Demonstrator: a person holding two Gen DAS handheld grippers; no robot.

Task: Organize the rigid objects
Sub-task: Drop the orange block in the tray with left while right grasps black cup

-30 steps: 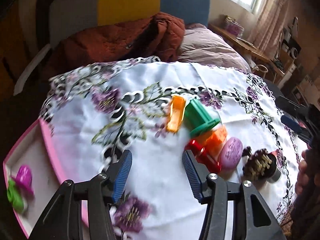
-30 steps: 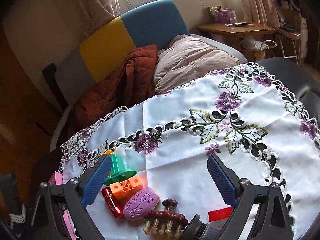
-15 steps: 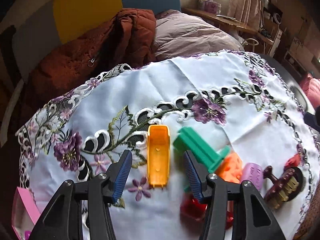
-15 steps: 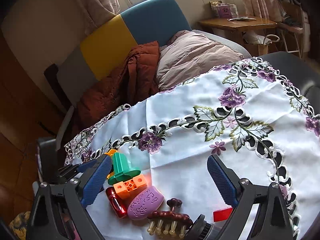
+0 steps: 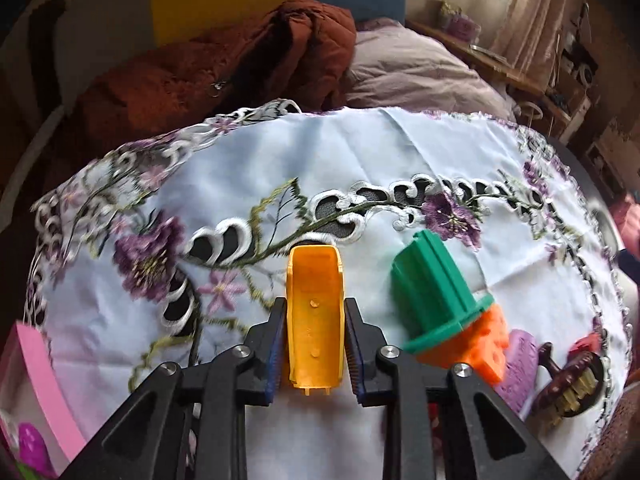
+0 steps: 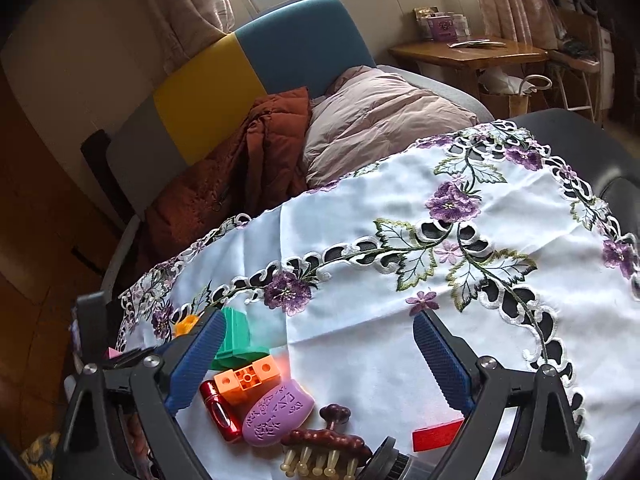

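Embroidered white tablecloth point(image 5: 360, 152) covers the table. The left gripper point(image 5: 314, 344) has just closed on the orange scoop point(image 5: 316, 312), pads on both long sides. Lift it straight up, since the green block point(image 5: 436, 292) sits just right of the jaws. The pink tray point(image 5: 44, 380) waits at lower left, over clear cloth. The right gripper point(image 6: 316, 360) hangs wide, holding nothing.

a rust-brown quilted jacket point(image 6: 236, 184) lies beside a pale pink pillow point(image 6: 384, 120) behind the embroidered tablecloth point(image 6: 400, 288).
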